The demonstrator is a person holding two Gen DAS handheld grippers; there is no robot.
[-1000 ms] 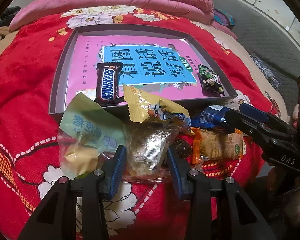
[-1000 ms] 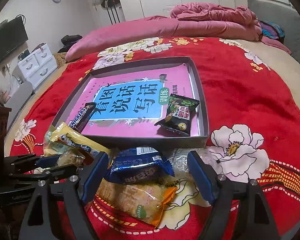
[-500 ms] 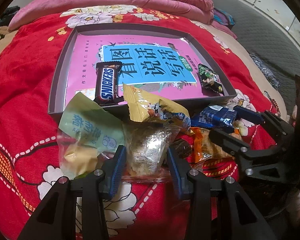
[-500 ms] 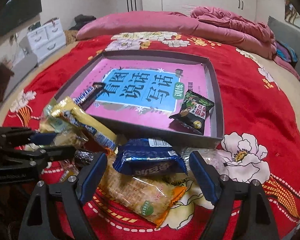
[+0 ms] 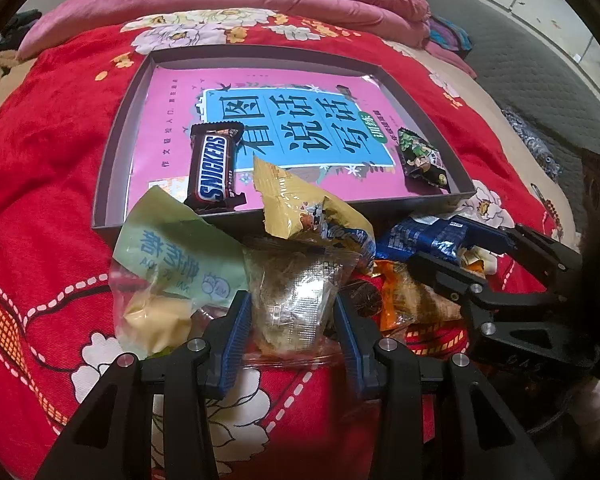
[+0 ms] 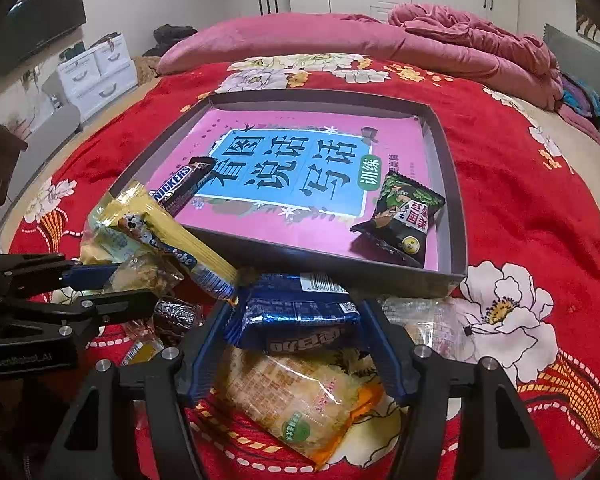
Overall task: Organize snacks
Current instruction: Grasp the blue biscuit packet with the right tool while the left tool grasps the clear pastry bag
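Two sets of fingers are mine, one in each hand, and both are working in the snack pile on the red bed cover (image 6: 540, 168).

My right gripper (image 6: 296, 344) is closing its fingers around the blue packet (image 6: 300, 320). The packet is lying straight between them, with its long side going across from one finger to the other. The pads look like they are just touching its ends, but I cannot tell if they are squeezing yet. This hand is the nearer one to it.

My left gripper (image 5: 292, 328) is sitting narrow on the clear crinkly packet (image 5: 296, 292), with both pads pressing its sides.

Just past the blue packet is the near wall of the grey tray (image 6: 450, 168). I think the packet has to go up and over that wall. Inside the tray, a Snickers bar (image 6: 184, 188) is lying at the left and a dark green packet (image 6: 404, 216) at the right, with bare pink floor between them.

Under the blue packet is an orange cracker packet (image 6: 300, 404). A yellow packet (image 6: 172, 240) is leaning over the tray wall close on the left. Those two might be getting dragged along.
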